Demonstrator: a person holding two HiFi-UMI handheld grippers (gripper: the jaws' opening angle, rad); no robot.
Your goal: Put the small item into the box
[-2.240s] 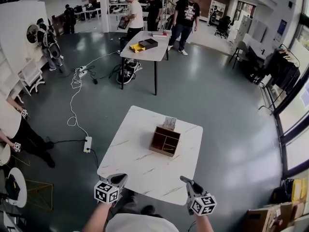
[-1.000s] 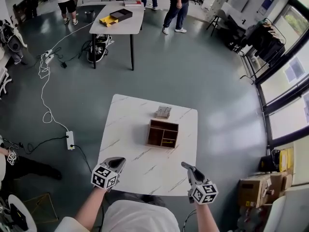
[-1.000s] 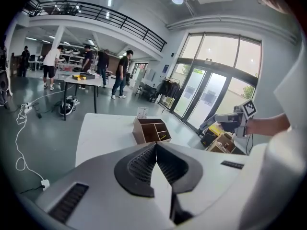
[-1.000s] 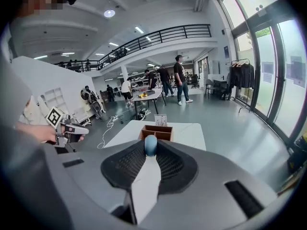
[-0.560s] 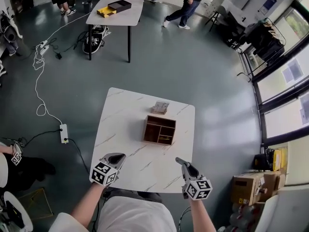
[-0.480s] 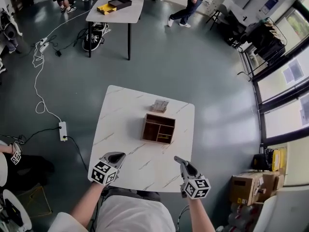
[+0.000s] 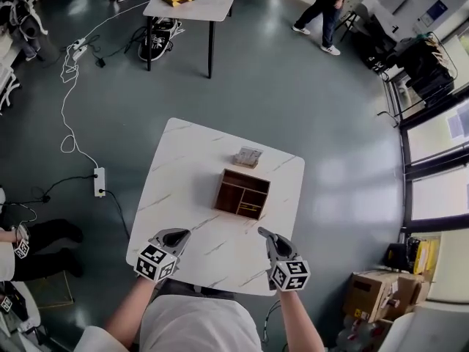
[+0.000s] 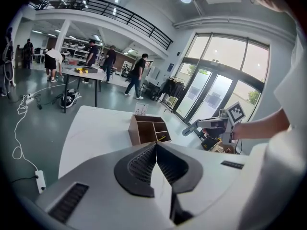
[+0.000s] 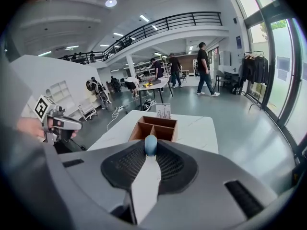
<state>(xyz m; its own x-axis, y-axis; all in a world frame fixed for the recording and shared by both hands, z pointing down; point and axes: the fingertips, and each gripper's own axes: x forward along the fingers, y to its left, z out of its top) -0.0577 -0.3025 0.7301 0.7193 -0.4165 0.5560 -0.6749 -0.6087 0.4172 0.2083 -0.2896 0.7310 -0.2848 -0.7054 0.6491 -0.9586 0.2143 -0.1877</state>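
The right tool (image 7: 261, 232) is pressed shut on the small item (image 9: 150, 145) — a rounded blue thing pinched right at the tips of its jaws, with the top of it standing up above them. The tool is held over the near part of the white marbled table (image 7: 183, 174), so the blue item is short of the box (image 7: 242, 194) and not in it. The box is brown and open-topped, split into several compartments, and it stands further out on the table, straight ahead of the right tool's jaws. A thin yellow thing (image 7: 250, 208) lies in one of the near compartments. Just beyond the box, apart from it, a small printed card (image 9: 163, 110) stands upright.

The left tool (image 7: 180, 233) is over the near left part of the table, well apart from the right one — its jaws are pressed together with nothing between them. Both tools point toward the box.
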